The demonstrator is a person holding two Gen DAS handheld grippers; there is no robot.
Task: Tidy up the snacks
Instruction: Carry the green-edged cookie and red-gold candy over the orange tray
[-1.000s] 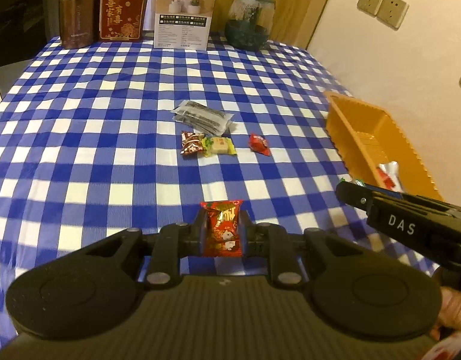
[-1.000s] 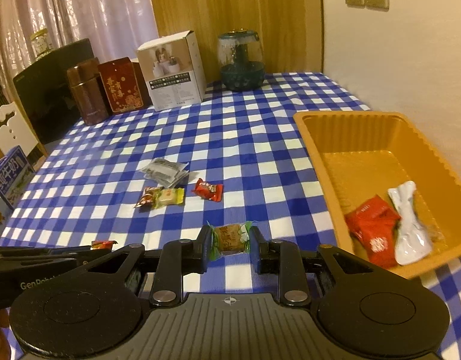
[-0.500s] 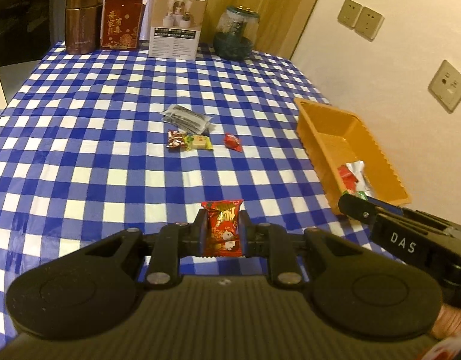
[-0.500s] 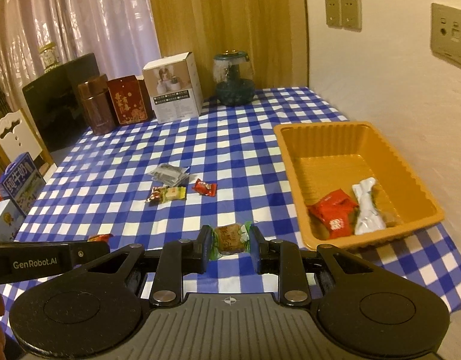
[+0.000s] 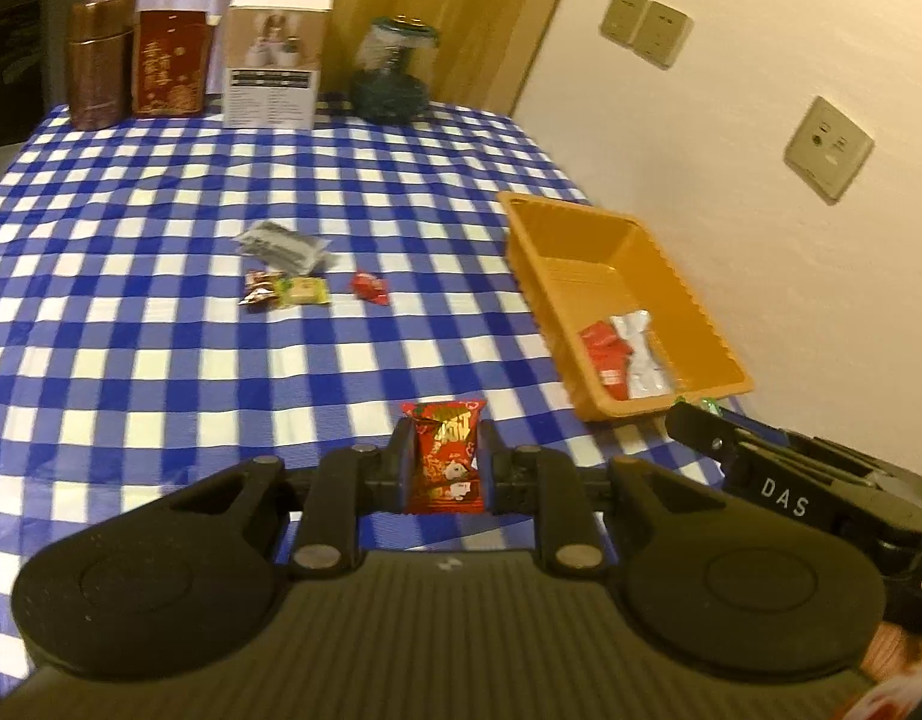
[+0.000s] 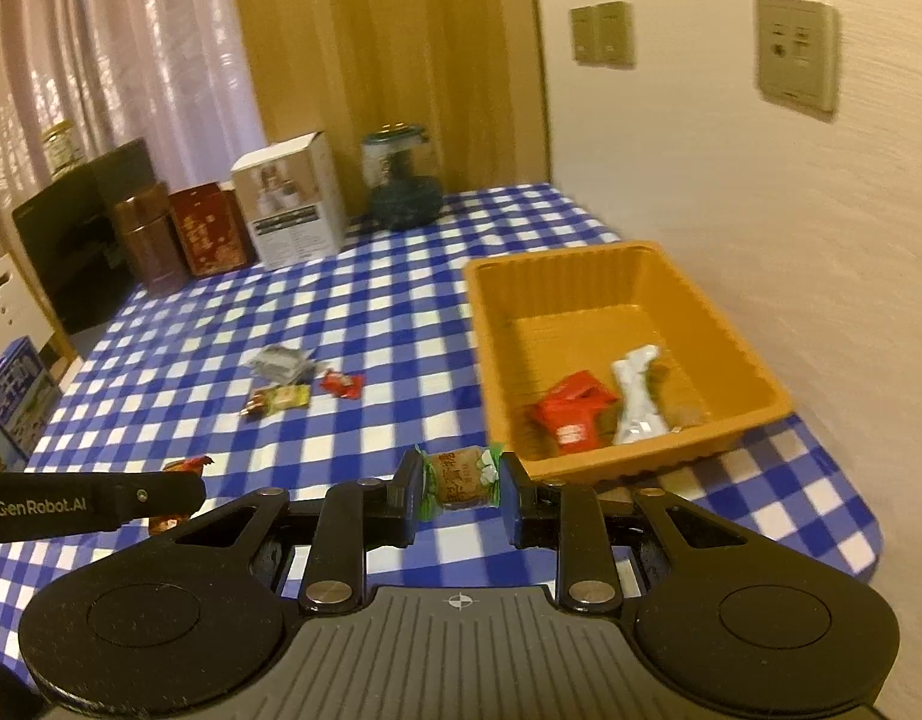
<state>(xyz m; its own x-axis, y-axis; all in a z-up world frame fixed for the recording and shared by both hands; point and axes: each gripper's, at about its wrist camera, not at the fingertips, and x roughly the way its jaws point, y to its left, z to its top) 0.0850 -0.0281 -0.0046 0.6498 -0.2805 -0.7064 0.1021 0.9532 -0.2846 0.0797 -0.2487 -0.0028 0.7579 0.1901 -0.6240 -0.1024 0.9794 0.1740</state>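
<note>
Both grippers have lifted and drawn back from the counter (image 5: 161, 192) since a second ago, so far more of the room shows: the orange tray (image 6: 754, 360), cut off at the frame edge before, now sits whole in both views with the wall sockets above it. Each gripper carries a snack. The left gripper (image 5: 446, 459) has its fingers clamped on a red packet (image 5: 447, 456), held upright between them, and the right gripper (image 6: 461, 480) has its fingers clamped on a brown sweet in a green-ended wrapper (image 6: 459, 476). Neither grip has changed across the frames. In the right wrist view the sweet hangs just short of the tray's near-left corner, and the red packet is further from the tray, off its near-left side. This looks like the carry stage of the task, with both snacks picked and the drop into the tray yet to come. Inside the tray, at its near end, lie a red wrapper (image 6: 571, 411) and a white wrapper (image 6: 634, 399), in the same spots as before. Left of the tray, well apart from it, the loose snacks keep their places: a grey packet (image 5: 281, 243), a yellow-green sweet (image 5: 305, 291) touching a small striped one, and a red sweet (image 5: 369, 288).
</note>
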